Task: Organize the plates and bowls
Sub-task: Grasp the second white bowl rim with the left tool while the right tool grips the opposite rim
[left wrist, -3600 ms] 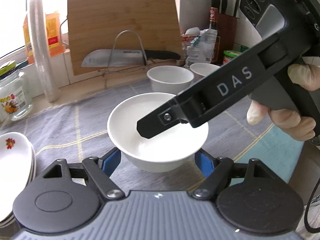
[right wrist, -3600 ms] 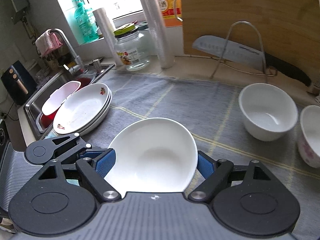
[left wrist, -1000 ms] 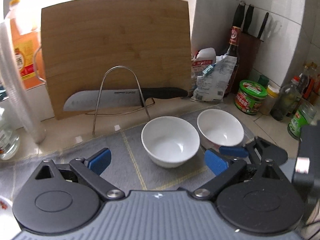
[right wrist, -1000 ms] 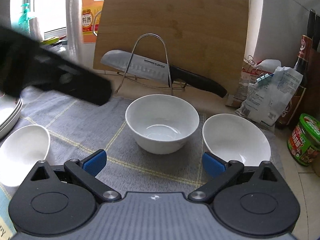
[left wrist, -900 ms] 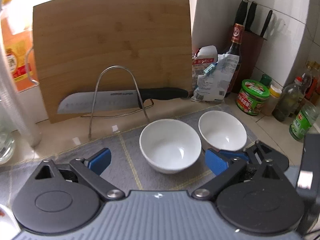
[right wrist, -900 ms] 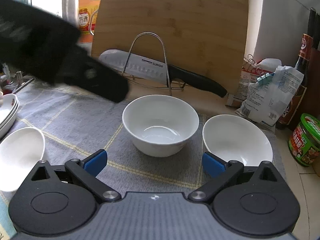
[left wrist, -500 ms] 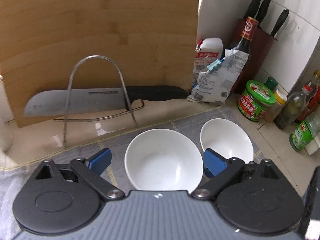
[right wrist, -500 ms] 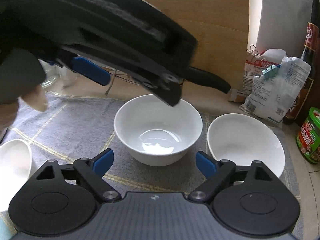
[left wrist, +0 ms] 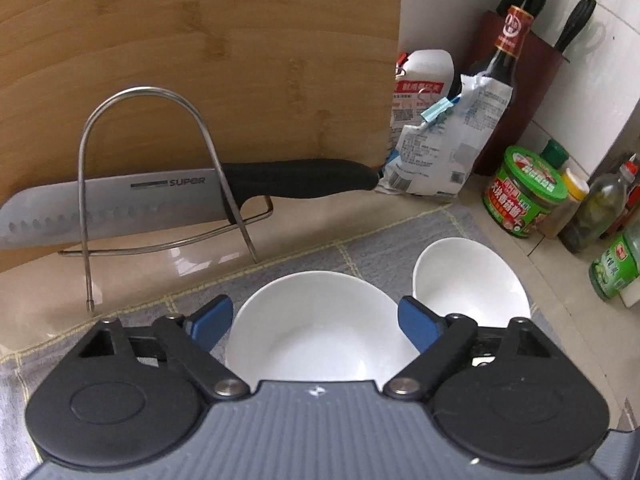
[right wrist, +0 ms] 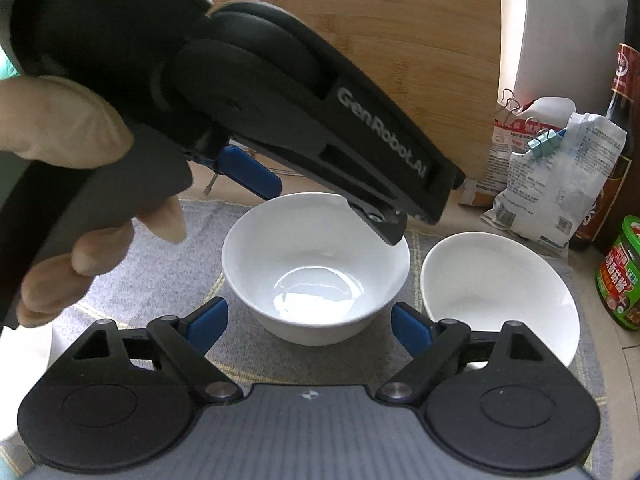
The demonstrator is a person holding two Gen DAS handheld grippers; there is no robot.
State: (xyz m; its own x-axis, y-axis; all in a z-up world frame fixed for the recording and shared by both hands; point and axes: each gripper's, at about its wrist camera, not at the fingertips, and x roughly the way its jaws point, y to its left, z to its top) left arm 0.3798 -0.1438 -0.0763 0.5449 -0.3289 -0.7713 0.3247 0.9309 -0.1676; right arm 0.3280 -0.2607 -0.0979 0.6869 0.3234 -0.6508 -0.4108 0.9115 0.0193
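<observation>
Your left tongs (left wrist: 316, 324) sit right over the near white bowl (left wrist: 320, 332), one blue pad on each side of its rim, and they have just been closing in on it. From your left wrist view both pads look just beside the rim; whether they actually press on it I cannot tell, so call it a straddle, not a grip yet. That bowl stands on the grey cloth (left wrist: 360, 252) on the tabletop, between the two tongs, with the second white bowl (left wrist: 472, 280) just beside it on the right, tilted.

Your right tongs (right wrist: 310, 324) wait on the near side of the same bowl, spread, nothing between the pads, the bowl a little beyond them. They too have been narrowing. So the left hand (right wrist: 72, 168) is the nearer one here, reaching in from the upper left of the right wrist view, and the bowl lies straight ahead of and below those left tongs. A round bowl has no long axis to worry about; what matters is that the pads bracket the rim squarely.

Against a second ago: the left tongs were wide apart and well short of both bowls, with the knife (left wrist: 160, 200) and cutting board (left wrist: 200, 60) further off; now they are down over the bowl and the gap has shrunk to about its width.
</observation>
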